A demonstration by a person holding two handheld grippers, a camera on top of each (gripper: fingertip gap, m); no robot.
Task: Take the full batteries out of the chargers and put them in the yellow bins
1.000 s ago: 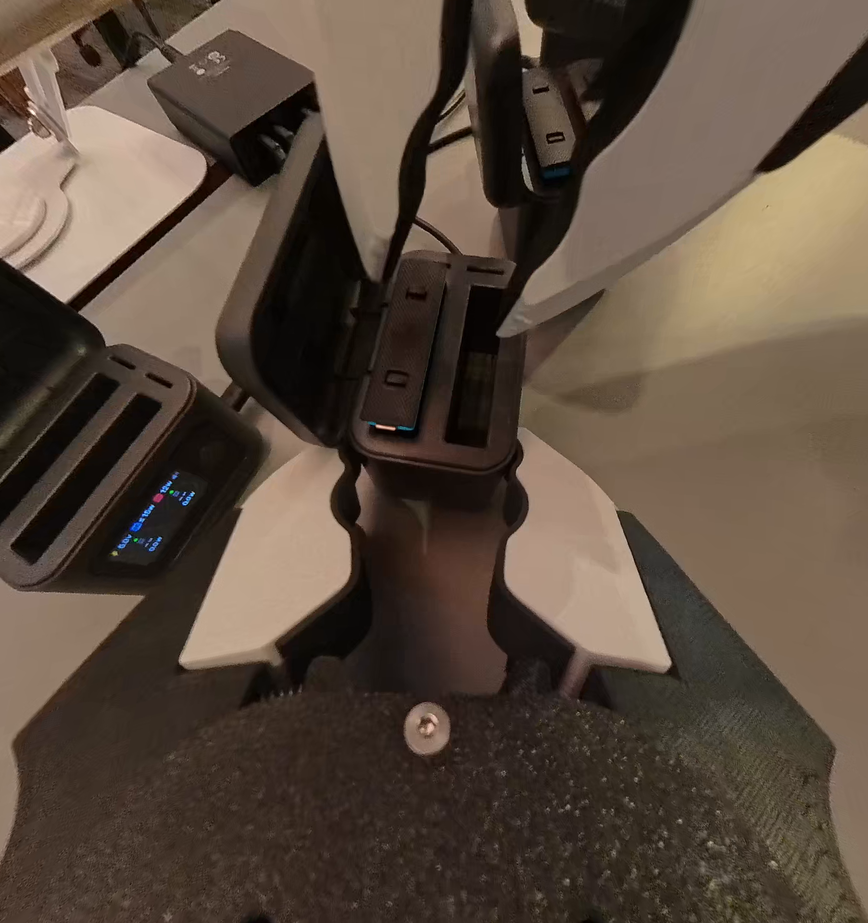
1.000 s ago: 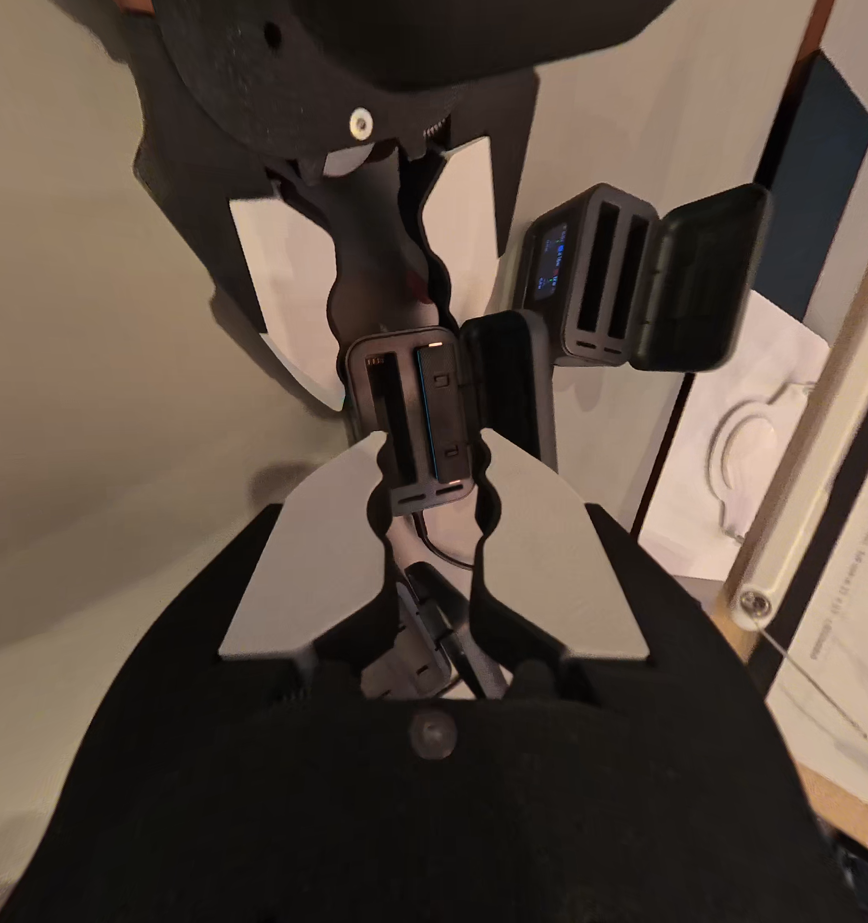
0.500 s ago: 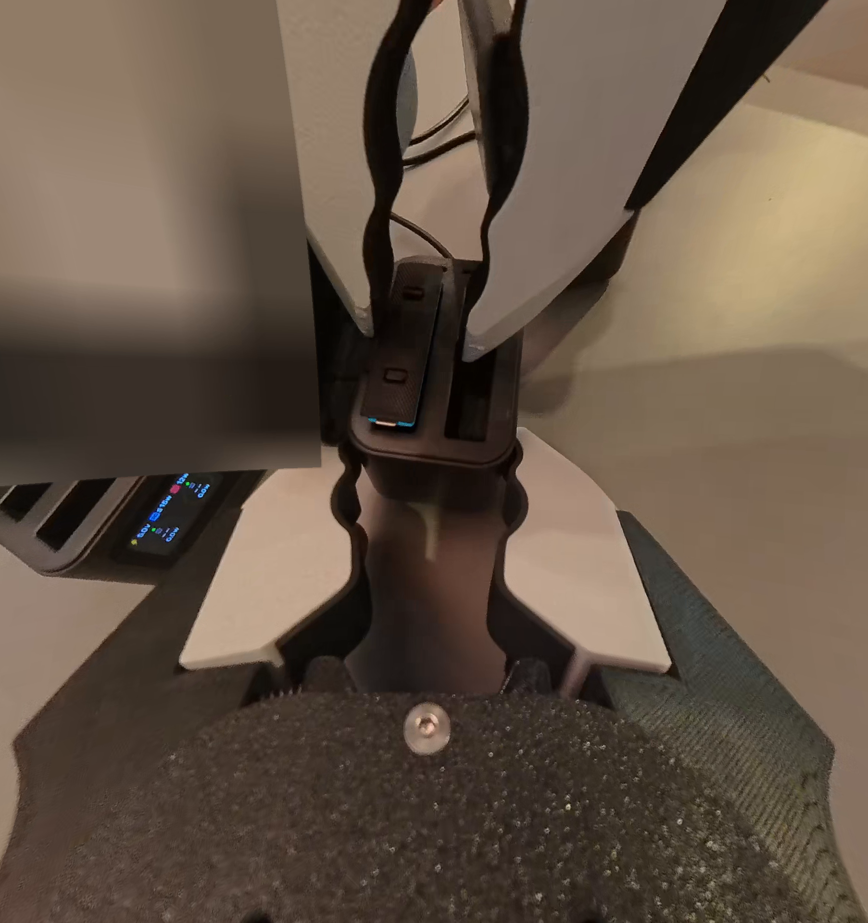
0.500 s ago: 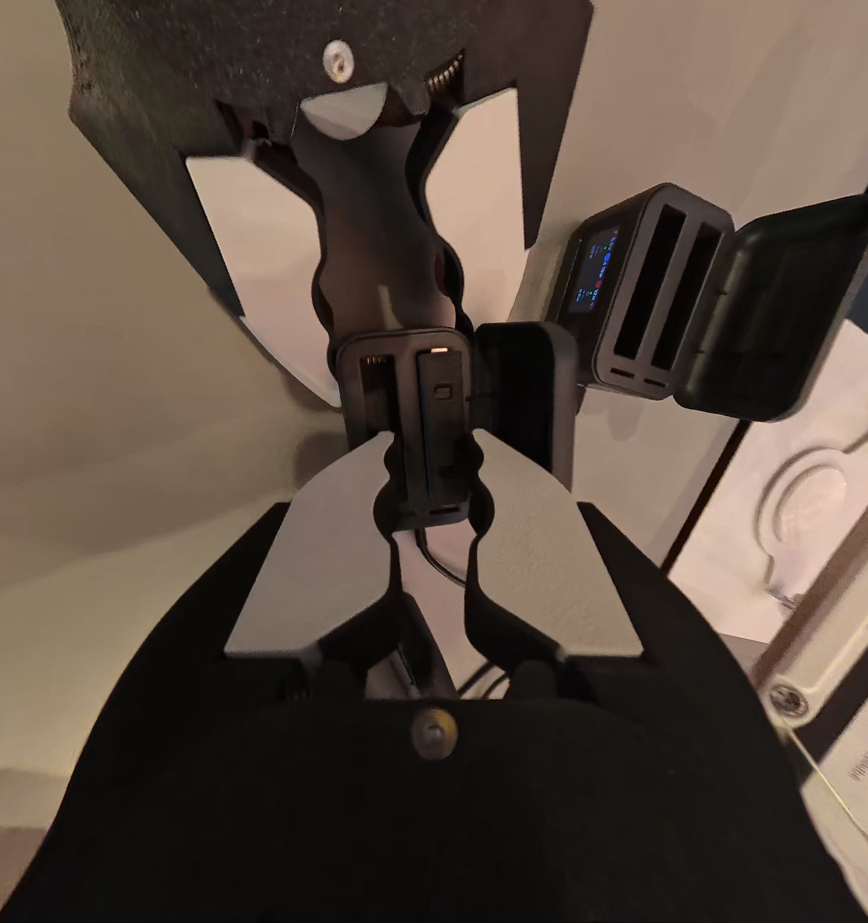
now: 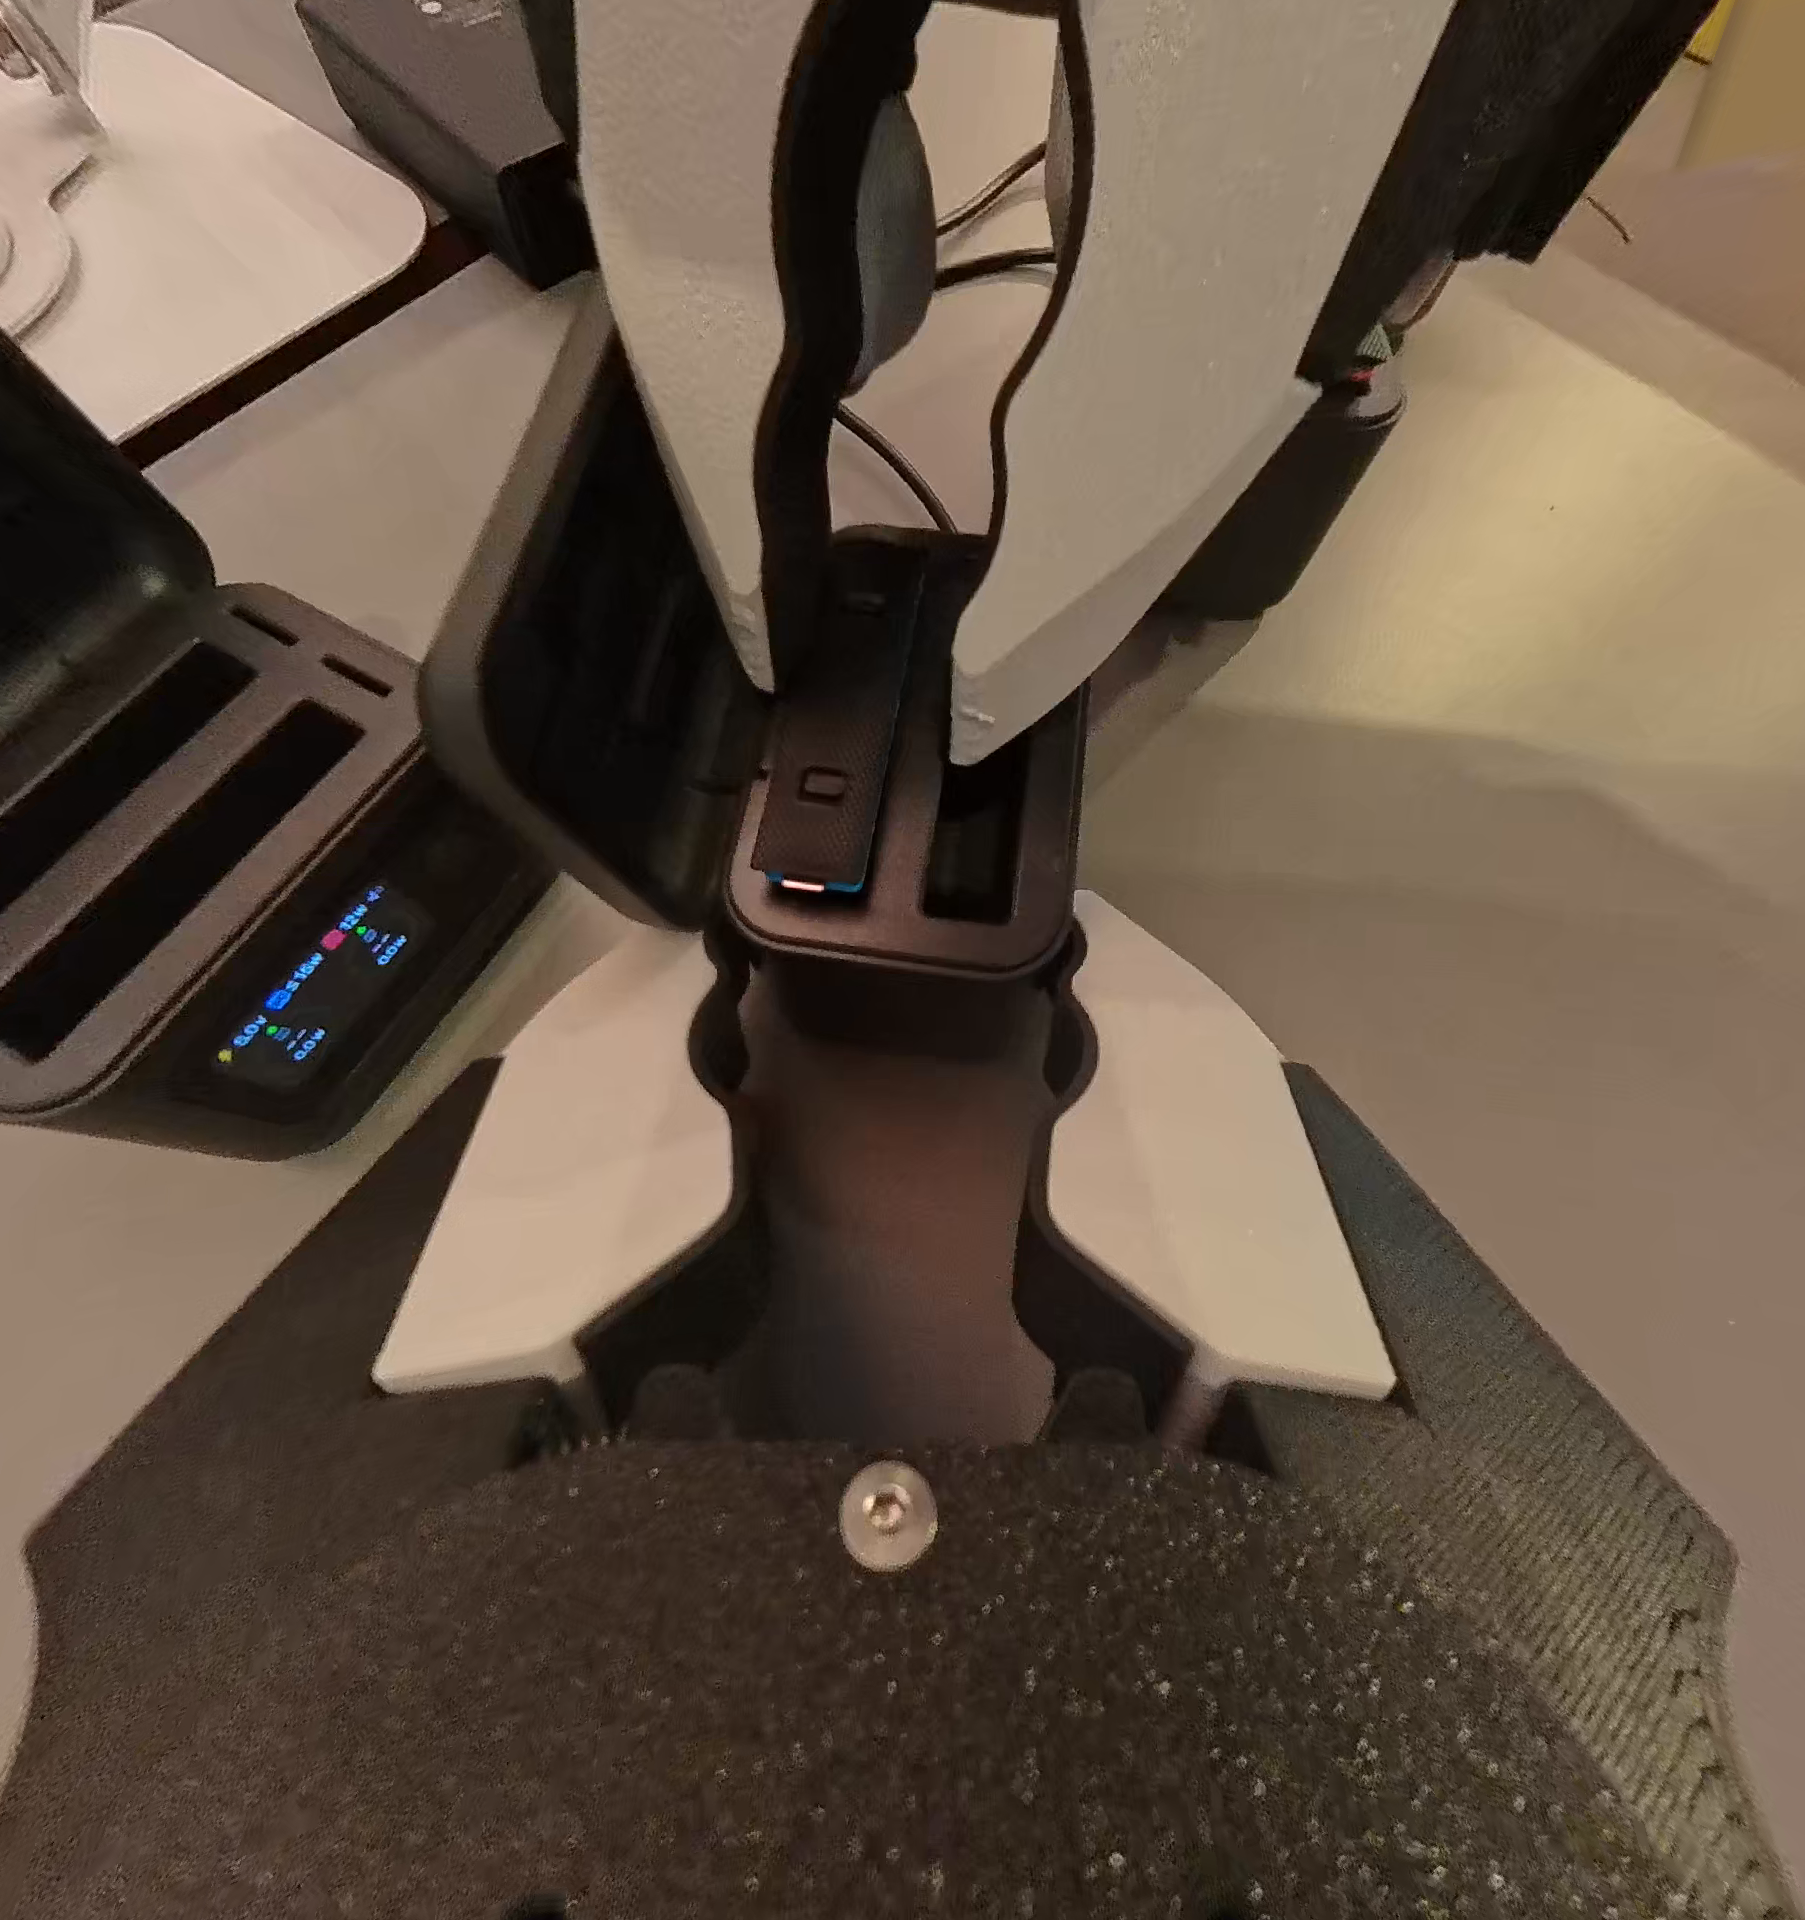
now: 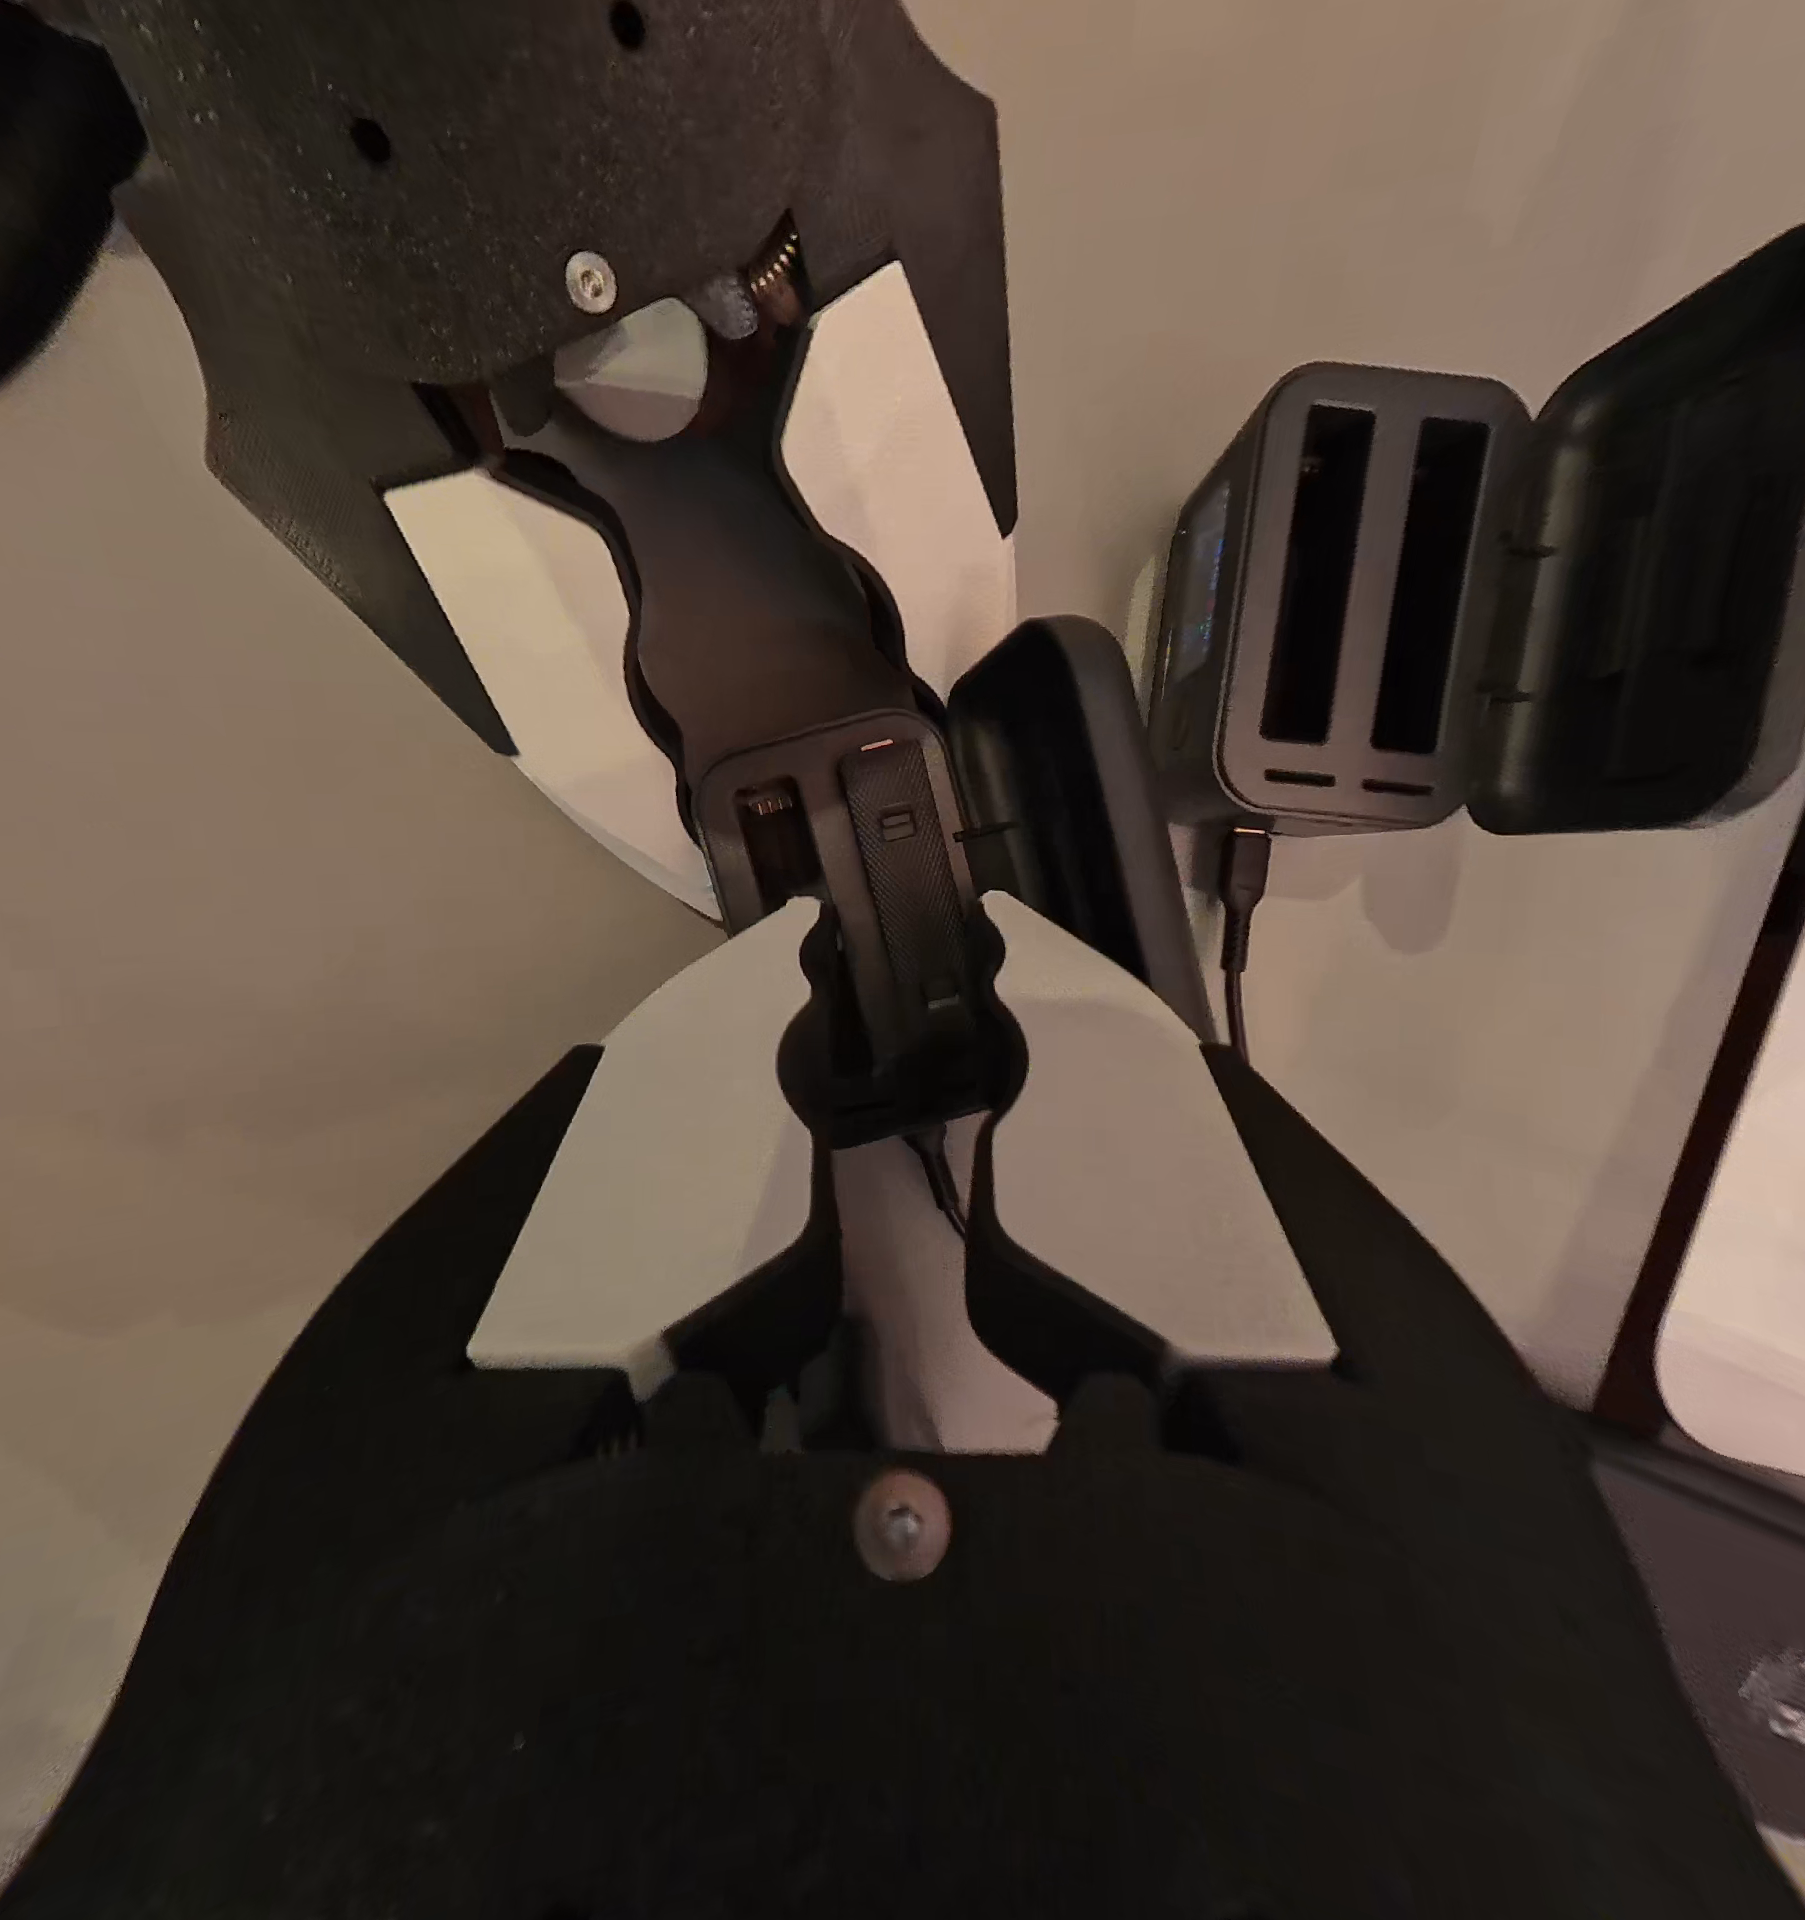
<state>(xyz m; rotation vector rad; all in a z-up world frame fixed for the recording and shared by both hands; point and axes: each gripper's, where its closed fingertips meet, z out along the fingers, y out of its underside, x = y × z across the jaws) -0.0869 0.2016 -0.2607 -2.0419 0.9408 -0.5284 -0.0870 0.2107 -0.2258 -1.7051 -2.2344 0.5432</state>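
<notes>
A dark two-slot charger (image 5: 893,935) stands on the pale table with its lid (image 5: 565,675) swung open to the left. My left gripper (image 5: 893,997) is shut on the charger body from the near side. A black battery (image 5: 825,800) sticks up from its left slot; the right slot is empty. My right gripper (image 5: 862,717) comes from the far side, with a finger on each side of the battery. In the right wrist view, the right gripper (image 6: 898,914) is shut on that battery (image 6: 903,862). No yellow bin is in view.
A second charger (image 5: 181,935) with a lit display, open lid and two empty slots stands to the left; it also shows in the right wrist view (image 6: 1345,623). A black power adapter (image 5: 441,104), cables (image 5: 981,208) and a white board (image 5: 202,208) lie behind. Only a small space, under 4 cm, lies between the two pairs of fingers. From either gripper's tips it is about 25 cm to the black power adapter (image 5: 441,104). My right wrist view (image 6: 1714,1531) looks at it from another angle.
My right gripper has come down over the charger and its fingers have drawn in around the battery. My left gripper has stayed clamped on the charger body.
</notes>
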